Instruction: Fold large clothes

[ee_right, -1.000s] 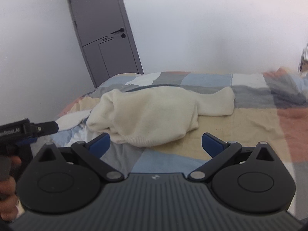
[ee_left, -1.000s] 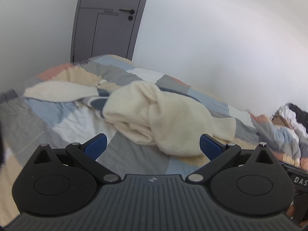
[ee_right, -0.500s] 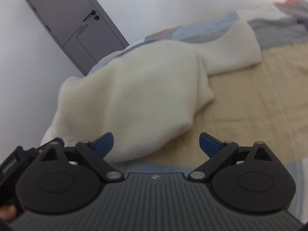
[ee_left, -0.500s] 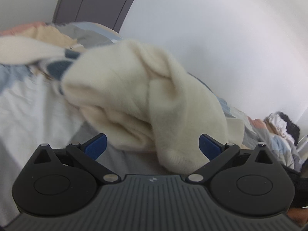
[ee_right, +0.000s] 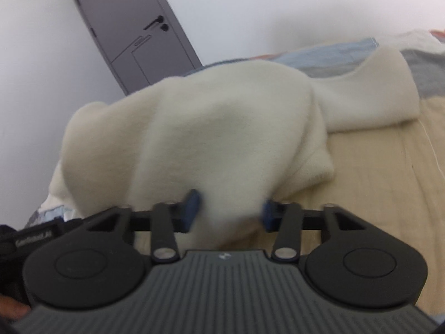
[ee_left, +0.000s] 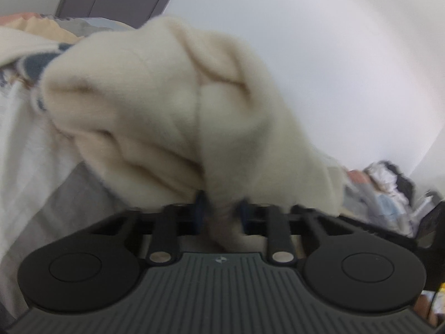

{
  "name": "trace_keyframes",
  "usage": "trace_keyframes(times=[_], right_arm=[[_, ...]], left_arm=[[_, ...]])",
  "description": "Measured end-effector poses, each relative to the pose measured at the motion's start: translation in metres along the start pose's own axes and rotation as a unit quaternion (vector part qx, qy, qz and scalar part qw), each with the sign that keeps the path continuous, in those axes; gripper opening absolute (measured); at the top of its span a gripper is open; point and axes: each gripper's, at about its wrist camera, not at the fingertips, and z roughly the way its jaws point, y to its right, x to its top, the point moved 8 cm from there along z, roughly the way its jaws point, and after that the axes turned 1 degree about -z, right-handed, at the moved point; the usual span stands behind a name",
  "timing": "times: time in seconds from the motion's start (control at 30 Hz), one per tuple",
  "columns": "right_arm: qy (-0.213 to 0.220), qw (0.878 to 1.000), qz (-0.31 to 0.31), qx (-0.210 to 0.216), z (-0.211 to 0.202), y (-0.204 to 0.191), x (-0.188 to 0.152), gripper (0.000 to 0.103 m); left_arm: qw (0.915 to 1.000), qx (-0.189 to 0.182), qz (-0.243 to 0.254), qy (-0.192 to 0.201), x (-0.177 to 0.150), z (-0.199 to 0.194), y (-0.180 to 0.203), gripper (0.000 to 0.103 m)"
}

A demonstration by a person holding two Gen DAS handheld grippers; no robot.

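Both tongs, left (ee_left: 221,214) and right (ee_right: 229,211), just closed, pinching blurred cream sweater (ee_right: 211,128); pads half-buried.

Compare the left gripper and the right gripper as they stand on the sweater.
The left gripper has pinched a thin fold of the cream sweater; the right gripper spans a thicker bunch. The left's blue pads sit close together; the right's stand further apart. Both have just been closing with sweater between the pads, both low at its near edge over the patchwork bed.
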Motion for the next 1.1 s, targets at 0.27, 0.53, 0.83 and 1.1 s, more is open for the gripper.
trace_keyframes(times=[0.27,0.53,0.83,1.1], right_arm=[[0.024,0.999,0.001,0.021,-0.036,-0.010,0.008,0.018],[0.063,0.997,-0.016,0.040,-0.105,-0.035,0.021,0.017],[0.086,0.996,-0.017,0.021,-0.190,-0.040,0.015,0.016],[-0.028,0.998,0.009,-0.049,-0.187,-0.020,-0.038,0.016]], left_arm=[[0.9988,-0.026,0.020,0.037,-0.002,-0.056,0.039,0.008],[0.9961,-0.052,0.011,0.070,-0.004,-0.137,0.076,0.007],[0.9971,-0.058,0.009,0.050,-0.040,-0.213,0.130,0.007],[0.9978,0.011,-0.036,-0.054,-0.111,-0.203,0.099,0.008]])
